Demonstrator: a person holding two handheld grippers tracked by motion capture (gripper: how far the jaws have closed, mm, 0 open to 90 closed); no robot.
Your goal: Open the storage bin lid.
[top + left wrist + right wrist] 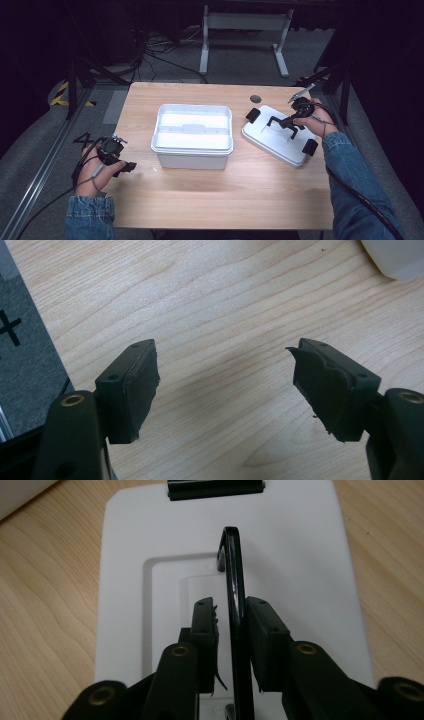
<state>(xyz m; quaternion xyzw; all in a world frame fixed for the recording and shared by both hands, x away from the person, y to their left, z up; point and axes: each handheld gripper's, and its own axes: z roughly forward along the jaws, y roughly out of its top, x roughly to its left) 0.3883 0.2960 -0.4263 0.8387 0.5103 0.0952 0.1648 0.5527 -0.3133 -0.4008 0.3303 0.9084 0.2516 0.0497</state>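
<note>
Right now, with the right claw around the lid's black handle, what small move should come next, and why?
Probably lift the lid straight up a little. The right claw is closed on its upright black handle, the white bin sits open beside it, and the left claw is open over bare table.
</note>
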